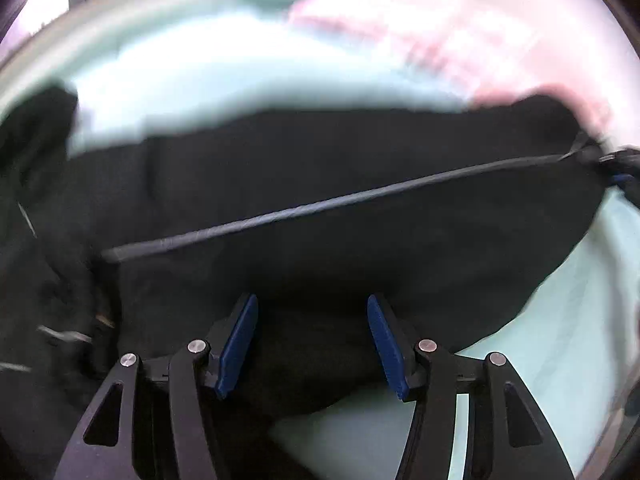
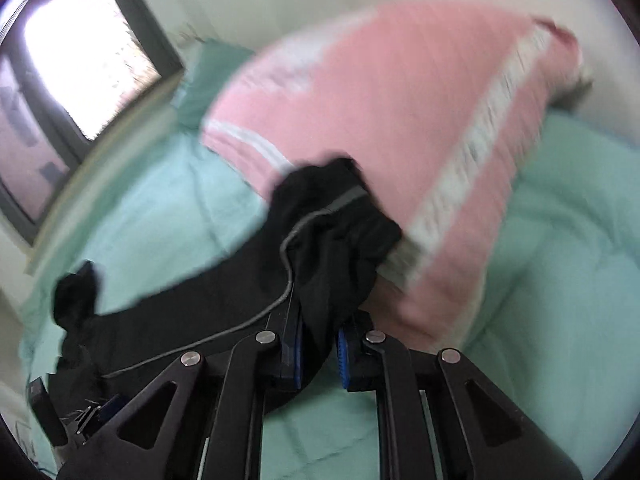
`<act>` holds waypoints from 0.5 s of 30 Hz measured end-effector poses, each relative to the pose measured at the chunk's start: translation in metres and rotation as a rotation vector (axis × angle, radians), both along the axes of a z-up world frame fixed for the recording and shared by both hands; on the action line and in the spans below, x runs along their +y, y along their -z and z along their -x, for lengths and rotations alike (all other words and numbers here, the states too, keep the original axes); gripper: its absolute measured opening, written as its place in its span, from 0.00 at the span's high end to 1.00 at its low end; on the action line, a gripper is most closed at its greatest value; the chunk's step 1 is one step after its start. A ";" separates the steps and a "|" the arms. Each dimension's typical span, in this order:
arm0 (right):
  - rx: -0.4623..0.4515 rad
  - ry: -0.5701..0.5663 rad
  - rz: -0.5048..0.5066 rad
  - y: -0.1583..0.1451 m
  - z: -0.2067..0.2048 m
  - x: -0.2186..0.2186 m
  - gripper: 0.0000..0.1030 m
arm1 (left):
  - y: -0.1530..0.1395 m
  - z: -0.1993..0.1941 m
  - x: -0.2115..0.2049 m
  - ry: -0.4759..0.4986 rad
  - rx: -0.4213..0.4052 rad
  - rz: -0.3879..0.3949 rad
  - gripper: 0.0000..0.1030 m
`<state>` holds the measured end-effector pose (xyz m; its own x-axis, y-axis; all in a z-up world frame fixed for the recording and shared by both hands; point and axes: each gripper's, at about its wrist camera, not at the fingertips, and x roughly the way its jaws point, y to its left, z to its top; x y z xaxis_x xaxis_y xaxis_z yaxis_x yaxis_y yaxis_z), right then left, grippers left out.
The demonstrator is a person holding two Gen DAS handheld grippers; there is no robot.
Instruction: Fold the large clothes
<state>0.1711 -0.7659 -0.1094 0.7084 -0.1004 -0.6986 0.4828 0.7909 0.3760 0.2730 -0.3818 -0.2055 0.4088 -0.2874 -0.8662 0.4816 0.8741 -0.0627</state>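
Note:
A large black garment point(image 1: 320, 184) with a grey seam stripe point(image 1: 320, 206) lies spread on a mint green bed. My left gripper point(image 1: 312, 336) hovers over its near edge, jaws wide apart, blue pads point(image 1: 238, 344) holding nothing. My right gripper point(image 2: 320, 344) is shut on a bunched corner of the black garment point(image 2: 332, 240), which trails away to the left. The right gripper also shows at the far right of the left wrist view point(image 1: 618, 164), holding the end of the stripe. The left gripper appears at the lower left of the right wrist view point(image 2: 80, 420).
A pink pillow with white stripes point(image 2: 392, 128) lies just behind the garment on the bed sheet point(image 2: 560, 240). A window point(image 2: 80, 60) is at the upper left wall. The bed sheet point(image 1: 560, 340) shows to the right of the garment.

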 end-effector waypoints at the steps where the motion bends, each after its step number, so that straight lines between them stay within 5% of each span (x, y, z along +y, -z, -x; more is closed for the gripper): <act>1: 0.029 0.005 -0.034 0.016 -0.002 -0.004 0.84 | -0.001 -0.001 0.004 -0.007 0.003 0.015 0.43; 4: 0.038 0.003 -0.080 0.037 0.006 -0.013 0.84 | -0.018 0.004 0.010 0.004 0.004 0.036 0.43; 7: -0.004 -0.032 -0.043 0.028 0.011 -0.006 0.84 | -0.042 0.011 0.035 0.029 -0.041 0.092 0.43; 11: -0.088 -0.104 0.037 -0.012 0.020 0.022 0.84 | -0.068 0.019 0.080 -0.030 -0.080 0.119 0.43; 14: -0.101 -0.132 0.107 -0.042 0.009 0.055 0.84 | -0.082 0.017 0.117 -0.143 -0.110 0.001 0.43; 15: -0.116 -0.160 0.125 -0.053 0.006 0.070 0.84 | -0.090 0.021 0.135 -0.168 -0.124 0.021 0.43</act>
